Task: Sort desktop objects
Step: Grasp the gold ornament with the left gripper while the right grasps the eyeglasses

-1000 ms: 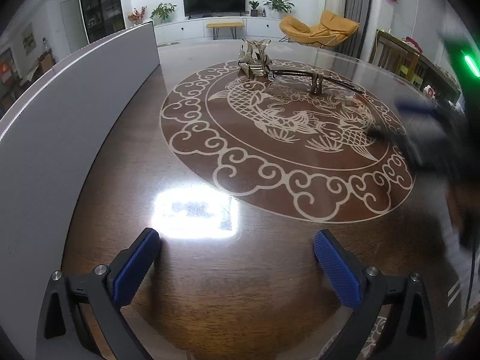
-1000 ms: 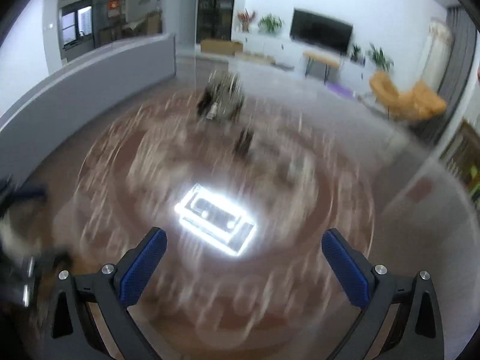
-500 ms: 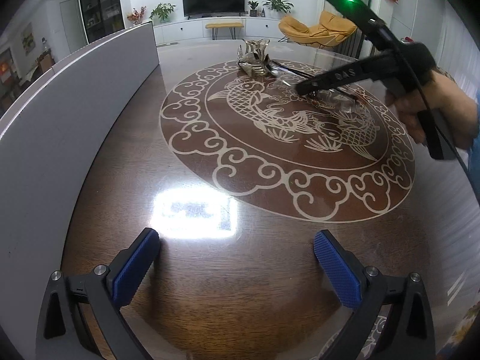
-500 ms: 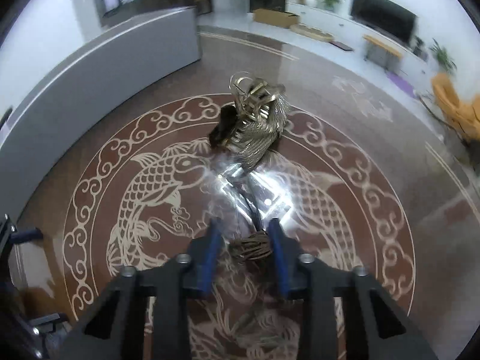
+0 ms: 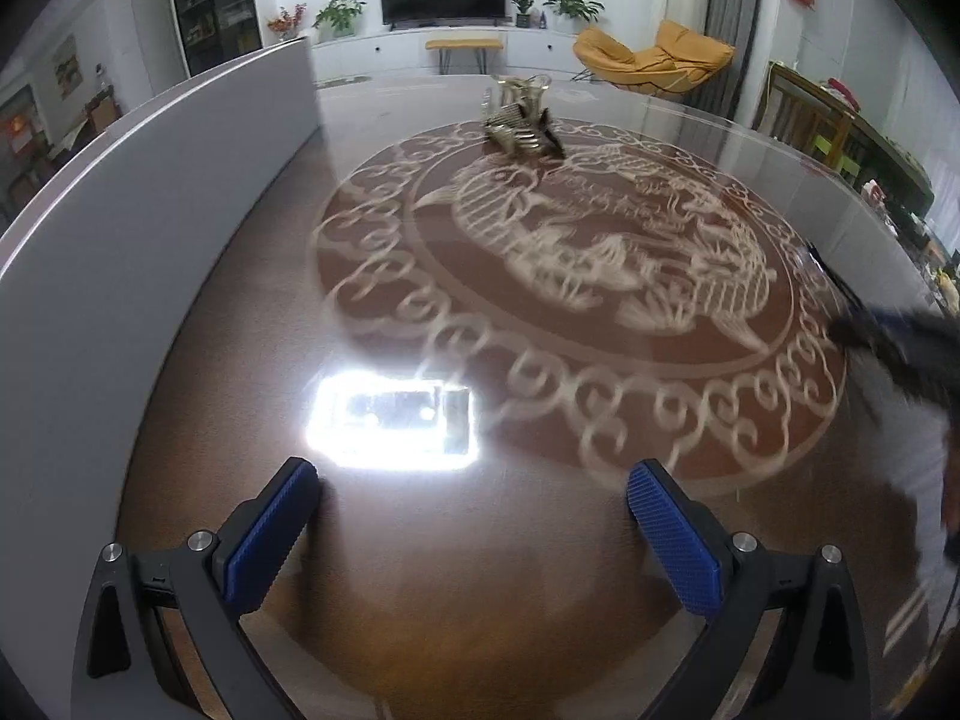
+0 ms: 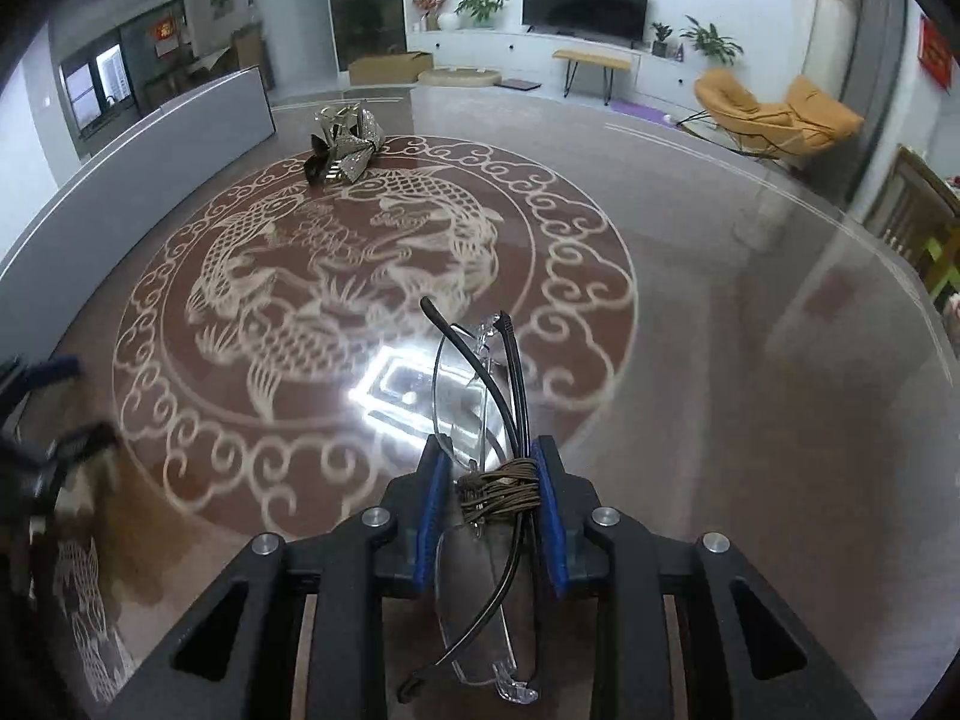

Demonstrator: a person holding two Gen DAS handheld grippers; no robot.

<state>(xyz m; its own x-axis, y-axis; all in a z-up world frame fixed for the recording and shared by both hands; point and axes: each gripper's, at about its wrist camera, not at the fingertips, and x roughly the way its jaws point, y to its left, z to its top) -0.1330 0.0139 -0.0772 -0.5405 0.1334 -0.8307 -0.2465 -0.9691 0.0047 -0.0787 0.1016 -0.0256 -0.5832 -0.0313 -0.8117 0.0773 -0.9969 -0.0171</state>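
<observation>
My right gripper (image 6: 493, 480) is shut on a folded pair of rimless glasses (image 6: 480, 384) with thin dark arms and a brown cord wound around them, held above the glass tabletop (image 6: 720, 312). A glittery silver bow-shaped hair clip (image 6: 342, 144) lies at the far side of the fish medallion; it also shows in the left wrist view (image 5: 521, 123). My left gripper (image 5: 474, 516) is open and empty, low over the near part of the table. The right gripper shows blurred at the right edge of the left wrist view (image 5: 900, 348).
A grey curved partition (image 5: 120, 252) runs along the table's left side. A bright lamp reflection (image 5: 390, 420) lies on the glass. The table's rim (image 6: 888, 264) curves at the right, with chairs and living-room furniture beyond.
My right gripper has closed on the glasses, lifted them off the table centre and pulled back toward the right edge. The left gripper shifted slightly; its view is now blurred.
</observation>
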